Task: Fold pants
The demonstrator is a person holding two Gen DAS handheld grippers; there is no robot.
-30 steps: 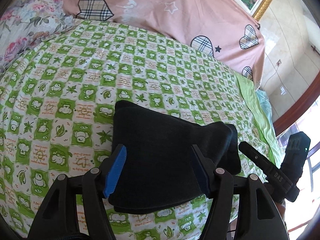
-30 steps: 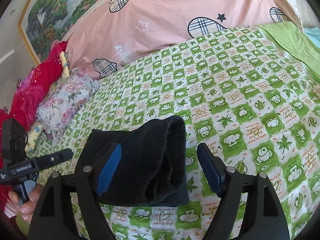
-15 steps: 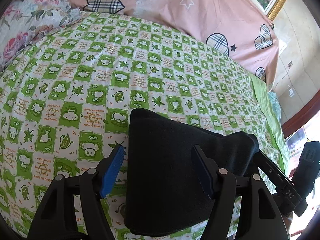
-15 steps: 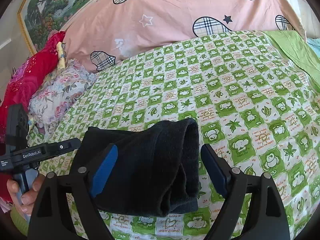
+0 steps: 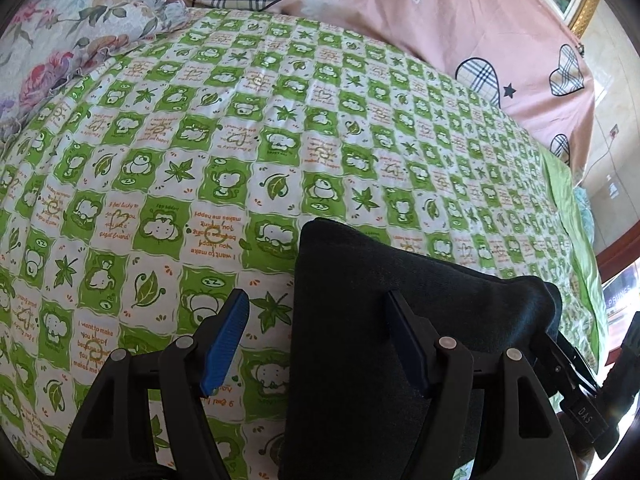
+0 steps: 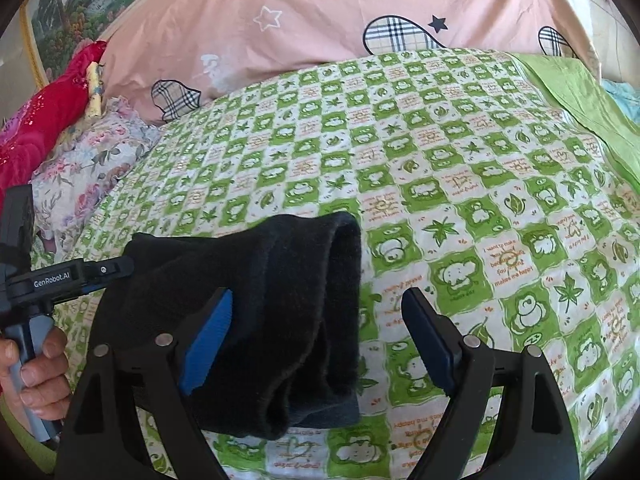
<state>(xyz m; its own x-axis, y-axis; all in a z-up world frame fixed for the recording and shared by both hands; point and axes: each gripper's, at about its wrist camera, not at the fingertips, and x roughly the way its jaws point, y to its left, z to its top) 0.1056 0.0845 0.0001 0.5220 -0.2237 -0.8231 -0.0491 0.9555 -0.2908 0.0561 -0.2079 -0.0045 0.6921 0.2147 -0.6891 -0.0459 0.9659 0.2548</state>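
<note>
The black pants (image 5: 384, 320) lie folded into a thick bundle on the green checked bedsheet (image 5: 280, 140). In the left wrist view my left gripper (image 5: 316, 340) is open, its left finger over the sheet and its right finger over the bundle. In the right wrist view the pants (image 6: 272, 312) show a rolled fold edge on the right. My right gripper (image 6: 320, 344) is open, straddling that fold edge, holding nothing. The left gripper's body (image 6: 48, 280) shows at the left, held by a hand.
A pink quilt with plaid hearts (image 6: 320, 12) lies across the back of the bed. A floral pillow (image 5: 60, 32) and red bedding (image 6: 44, 112) are at the left. A plain green sheet (image 6: 580, 92) borders the right. The bed edge is close to me.
Both grippers have drifted sideways and back over the folded pants; the left now sits off the bundle's left edge. Both stay open. The bundle has not changed shape.
</note>
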